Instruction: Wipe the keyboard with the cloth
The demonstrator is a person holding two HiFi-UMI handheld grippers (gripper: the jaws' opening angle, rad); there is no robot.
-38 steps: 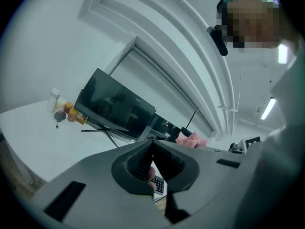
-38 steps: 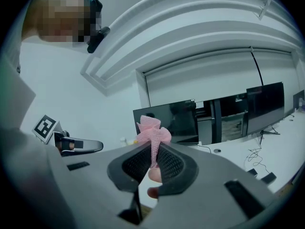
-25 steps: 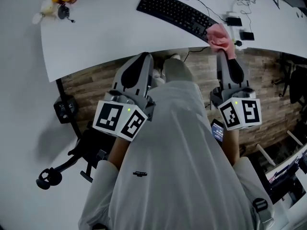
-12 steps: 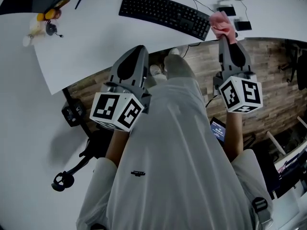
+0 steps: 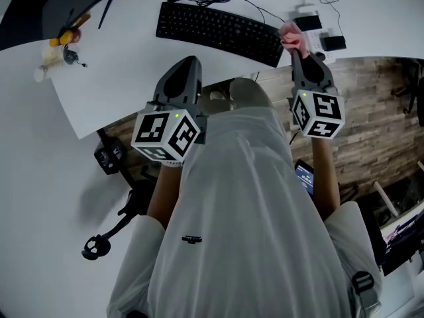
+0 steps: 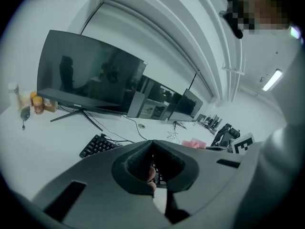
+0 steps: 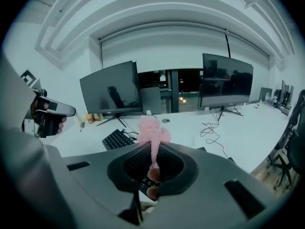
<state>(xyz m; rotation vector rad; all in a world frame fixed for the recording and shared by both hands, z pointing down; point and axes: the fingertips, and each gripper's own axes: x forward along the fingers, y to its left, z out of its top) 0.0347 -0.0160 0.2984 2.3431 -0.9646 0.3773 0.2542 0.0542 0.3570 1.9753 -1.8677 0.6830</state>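
1. Compared with one second ago, both grippers are seen higher in the head view. The black computer keyboard [image 5: 218, 25] has shifted toward the picture's left. The crumpled pink cloth [image 5: 292, 34] is found at the keyboard's right end, as it was then.
2. One keyboard and one cloth are counted. Two grippers are shown, each carrying one cube with black-and-white square markers.
3. One white curved surface [image 5: 126, 71] carries the keyboard, loose black cables and a small cluster of yellow and orange items [image 5: 61, 42] at its far left. Two dark monitors [image 7: 109, 92] [image 7: 228, 80] are seen standing on it in the right gripper view.
4. The right gripper [image 5: 296, 50] is held out ahead of the person's right side, pointing away from the body toward the keyboard's right corner. Its jaws are pinched on the lower end of the cloth, which stands up from them in a bunch.
5. The cloth is seen over the near right corner of the keyboard. Whether it touches the keys cannot be told.
6. The left gripper [image 5: 187, 63] is held at the person's left side, pointing toward the near edge of the surface and short of the keyboard. Its jaws are pressed together with nothing between them.
7. Both forearms are extended forward from a white garment [image 5: 245, 230], with wood-patterned floor [image 5: 377, 111] visible below the surface edge.
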